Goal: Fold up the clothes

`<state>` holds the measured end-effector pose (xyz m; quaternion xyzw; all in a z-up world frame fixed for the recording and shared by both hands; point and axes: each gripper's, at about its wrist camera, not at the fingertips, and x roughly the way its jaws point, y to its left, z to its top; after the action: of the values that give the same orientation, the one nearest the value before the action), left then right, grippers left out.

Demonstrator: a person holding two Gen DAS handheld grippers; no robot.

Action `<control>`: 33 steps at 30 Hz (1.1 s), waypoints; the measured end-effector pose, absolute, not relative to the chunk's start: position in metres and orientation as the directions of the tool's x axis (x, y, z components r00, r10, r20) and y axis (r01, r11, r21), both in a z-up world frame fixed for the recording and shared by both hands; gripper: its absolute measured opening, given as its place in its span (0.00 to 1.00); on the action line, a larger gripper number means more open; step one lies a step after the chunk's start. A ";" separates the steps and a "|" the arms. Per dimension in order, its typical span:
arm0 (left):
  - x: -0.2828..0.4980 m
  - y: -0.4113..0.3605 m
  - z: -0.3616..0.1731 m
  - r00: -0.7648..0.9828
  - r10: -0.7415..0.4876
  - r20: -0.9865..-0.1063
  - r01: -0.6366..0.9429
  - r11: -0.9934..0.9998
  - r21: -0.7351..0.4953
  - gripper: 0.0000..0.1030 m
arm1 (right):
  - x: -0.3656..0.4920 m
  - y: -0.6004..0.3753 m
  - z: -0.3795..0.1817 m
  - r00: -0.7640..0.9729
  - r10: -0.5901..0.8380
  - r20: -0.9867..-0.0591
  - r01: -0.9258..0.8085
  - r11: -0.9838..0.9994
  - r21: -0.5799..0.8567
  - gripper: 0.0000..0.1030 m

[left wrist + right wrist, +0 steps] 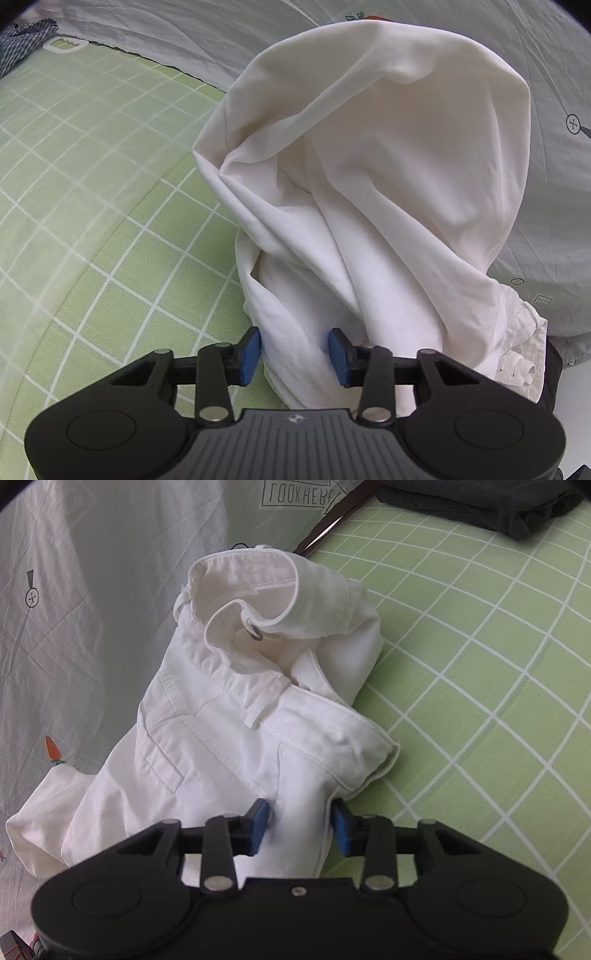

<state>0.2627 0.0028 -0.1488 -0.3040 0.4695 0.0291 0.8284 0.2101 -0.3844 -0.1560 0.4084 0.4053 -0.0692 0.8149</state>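
A pair of white trousers lies crumpled on a green checked bedsheet. In the left wrist view the leg end rises in a bunched heap ahead of my left gripper. Its blue pads stand apart with a fold of white cloth between them. In the right wrist view the waistband with its metal button and a pocket shows. My right gripper has its blue pads apart around a fold of the trousers near the waist. Neither pair of pads presses the cloth flat.
A grey printed duvet lies behind and beside the trousers, also in the right wrist view. A dark garment lies at the far right. A blue checked cloth sits at the far left. A dark bed frame edge shows.
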 end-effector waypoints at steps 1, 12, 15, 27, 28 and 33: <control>0.262 0.004 -0.148 0.559 -0.228 -0.797 -0.337 0.816 -0.470 0.21 | 0.210 -0.384 -0.152 0.670 0.209 -0.713 0.438 0.664 0.606 0.13; 0.230 0.020 -0.096 0.633 -0.150 -0.759 -0.338 0.829 -0.446 0.07 | 0.171 -0.405 -0.072 0.804 -0.005 -0.595 0.389 0.761 0.519 0.06; 0.206 0.031 -0.078 0.656 -0.083 -0.750 -0.371 0.830 -0.417 0.06 | 0.142 -0.420 -0.047 0.827 -0.112 -0.551 0.414 0.784 0.462 0.05; 0.104 0.087 -0.020 0.718 0.092 -0.690 -0.456 0.811 -0.367 0.04 | 0.045 -0.476 -0.013 0.804 -0.347 -0.482 0.544 0.758 0.361 0.05; 0.098 0.086 -0.014 0.728 0.095 -0.679 -0.445 0.819 -0.362 0.04 | 0.041 -0.476 -0.010 0.808 -0.352 -0.473 0.540 0.763 0.355 0.05; 0.096 0.075 0.025 0.795 0.115 -0.595 -0.369 0.870 -0.326 0.04 | 0.036 -0.465 0.019 0.842 -0.369 -0.393 0.503 0.799 0.330 0.05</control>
<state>0.0964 0.0755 0.0253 -0.2184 0.2917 0.1312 0.9220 0.0362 -0.4655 0.0190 0.2154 0.1564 -0.2331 0.9353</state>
